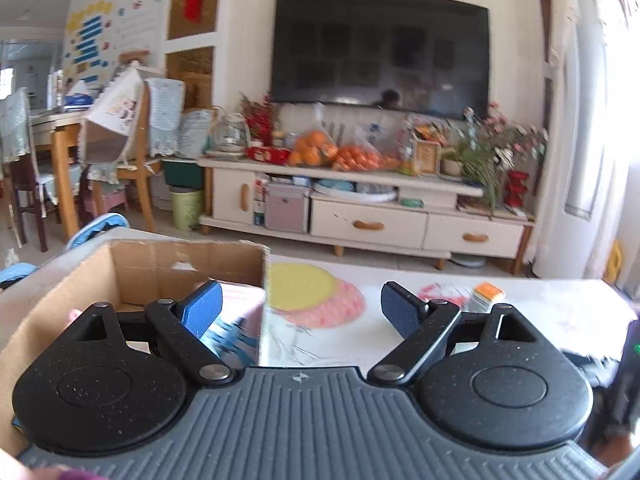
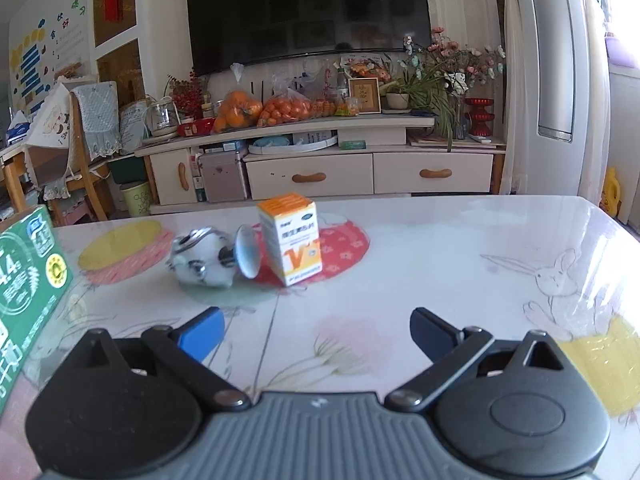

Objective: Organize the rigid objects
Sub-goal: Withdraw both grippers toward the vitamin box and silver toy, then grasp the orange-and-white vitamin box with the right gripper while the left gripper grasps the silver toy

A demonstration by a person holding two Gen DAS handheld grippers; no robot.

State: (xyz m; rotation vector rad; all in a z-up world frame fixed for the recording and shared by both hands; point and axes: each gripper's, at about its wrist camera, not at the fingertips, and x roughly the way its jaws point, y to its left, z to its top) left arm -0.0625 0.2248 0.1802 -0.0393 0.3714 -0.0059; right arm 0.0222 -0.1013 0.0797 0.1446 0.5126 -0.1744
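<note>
The right gripper (image 2: 316, 330) hovers over the glossy patterned worktop (image 2: 440, 256), fingers wide, holding nothing. Ahead lies a blurred white-and-grey round toy (image 2: 200, 258) just beside an upright orange-and-white carton (image 2: 291, 238). The left gripper (image 1: 302, 306), fingers wide and empty, straddles the wall of an open brown cardboard box (image 1: 160, 264).

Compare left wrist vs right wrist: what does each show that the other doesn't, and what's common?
Left wrist only: the inside of the open cardboard box, with something pink and blue in it, too blurred to name; the left gripper, open and empty.

Right wrist only: a blurred white and grey toy lying beside the orange box; the carton's green printed side; the right gripper, open and empty.

Both: the small orange box standing upright, the table, the TV.
</note>
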